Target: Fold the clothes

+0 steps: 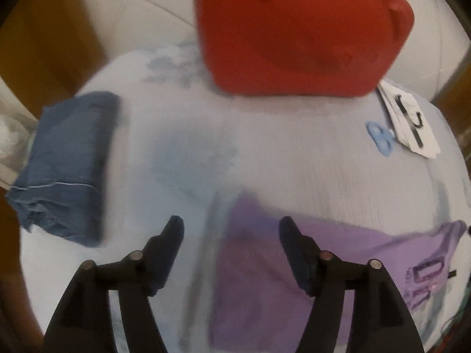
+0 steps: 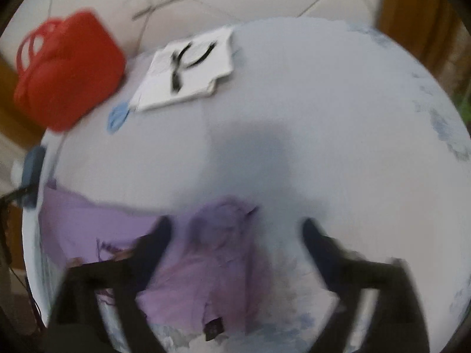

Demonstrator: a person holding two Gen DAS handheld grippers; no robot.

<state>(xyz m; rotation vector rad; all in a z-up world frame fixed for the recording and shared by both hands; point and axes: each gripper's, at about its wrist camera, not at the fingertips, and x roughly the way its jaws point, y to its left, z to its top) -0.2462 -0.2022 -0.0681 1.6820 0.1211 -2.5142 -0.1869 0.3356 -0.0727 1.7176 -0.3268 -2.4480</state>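
Note:
A purple garment [image 1: 265, 279] lies partly folded on the pale blue cloth-covered round table [image 1: 265, 153]. My left gripper [image 1: 231, 226] is open and empty, hovering over the garment's left edge. In the right wrist view the purple garment [image 2: 206, 270] lies at the near edge, and my right gripper [image 2: 237, 229] is open above it, empty; this view is motion-blurred. A folded blue denim piece [image 1: 64, 164] sits at the table's left.
A red bag [image 1: 294, 29] stands at the far side of the table; it also shows in the right wrist view [image 2: 67, 70]. White papers with black marks [image 2: 188, 67] and a small blue object [image 2: 117, 116] lie beside it. Tiled floor surrounds the table.

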